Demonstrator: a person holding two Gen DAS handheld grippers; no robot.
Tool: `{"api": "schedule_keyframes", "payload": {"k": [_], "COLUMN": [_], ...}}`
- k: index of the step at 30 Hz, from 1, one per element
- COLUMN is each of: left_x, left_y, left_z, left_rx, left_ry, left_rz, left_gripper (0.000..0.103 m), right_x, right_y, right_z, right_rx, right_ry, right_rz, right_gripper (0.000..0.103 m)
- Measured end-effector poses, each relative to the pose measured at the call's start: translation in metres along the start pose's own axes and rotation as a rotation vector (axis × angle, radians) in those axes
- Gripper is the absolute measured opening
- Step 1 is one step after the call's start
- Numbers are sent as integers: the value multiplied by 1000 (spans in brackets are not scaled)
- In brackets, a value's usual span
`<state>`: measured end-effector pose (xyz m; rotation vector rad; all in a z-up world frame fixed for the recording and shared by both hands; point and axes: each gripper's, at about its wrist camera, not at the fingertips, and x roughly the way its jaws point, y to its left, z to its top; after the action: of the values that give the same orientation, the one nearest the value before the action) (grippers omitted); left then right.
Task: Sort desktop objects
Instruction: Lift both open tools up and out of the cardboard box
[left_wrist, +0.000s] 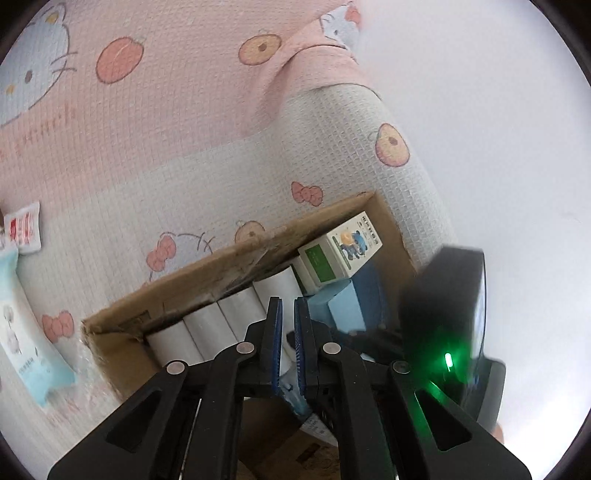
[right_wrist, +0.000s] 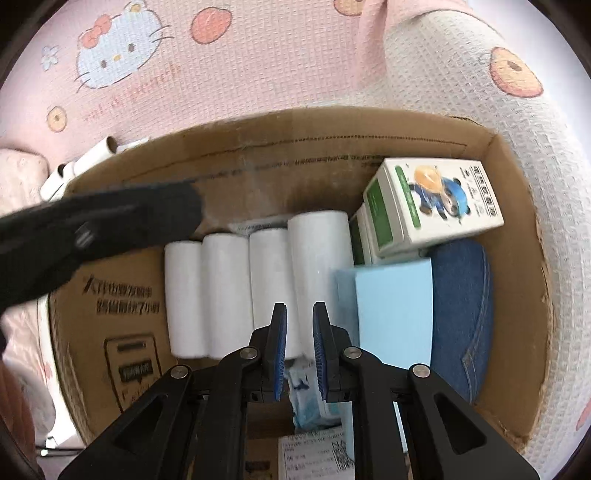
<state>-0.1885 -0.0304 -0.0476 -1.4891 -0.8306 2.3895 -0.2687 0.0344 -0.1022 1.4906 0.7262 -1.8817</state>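
Pink cat-print blanket (right_wrist: 258, 74), cardboard box (right_wrist: 517, 192) w/ white rolls (right_wrist: 229, 288), both hand-held grippers (right_wrist: 299, 314) nearly closed, empty

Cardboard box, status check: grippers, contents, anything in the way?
Left gripper shut, empty. Right gripper shut, empty, over cardboard box. Four white rolls side by side, panda carton on top. Left gripper crosses the box's left side.

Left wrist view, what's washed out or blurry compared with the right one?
Left wrist view: right side bleaches to white haze, and the dark right gripper body there is motion-smeared. Right wrist view: evenly lit, brown cardboard box curved by fisheye, black left gripper blurred.
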Motion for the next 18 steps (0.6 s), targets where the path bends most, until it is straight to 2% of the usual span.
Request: {"api": "schedule_keyframes", "payload": {"k": [1, 5, 7, 9, 10, 12, 14, 18], "left_x": [14, 18, 16, 19, 18, 18, 20, 21], "left_y": [-8, -2, 3, 7, 11, 13, 15, 16], "left_z": [4, 4, 6, 8, 9, 10, 11, 10], "left_rx": [12, 55, 49, 38, 29, 30, 37, 32], "left_ry": [-7, -30, -33, -38, -42, -42, -39, -26], "left_rz": [9, 2, -24, -55, -57, -43, -26, -34], "left_gripper": [5, 5, 5, 5, 3, 2, 3, 3], "right_x": [0, -11, -2, 7, 3, 25, 51, 51], "right_y": [0, 10, -5, -3, -6, -1, 25, 30], "right_z": [2, 4, 16, 20, 20, 19, 23, 21], "right_rx": [8, 18, 21, 21, 19, -5, -48, -83], "right_ry": [-3, -4, 27, 44, 54, 68, 75, 82], "right_rz": [-2, -15, -48, -60, -71, -101, -142, -198], "right_gripper": [11, 11, 11, 11, 11, 11, 9, 9]}}
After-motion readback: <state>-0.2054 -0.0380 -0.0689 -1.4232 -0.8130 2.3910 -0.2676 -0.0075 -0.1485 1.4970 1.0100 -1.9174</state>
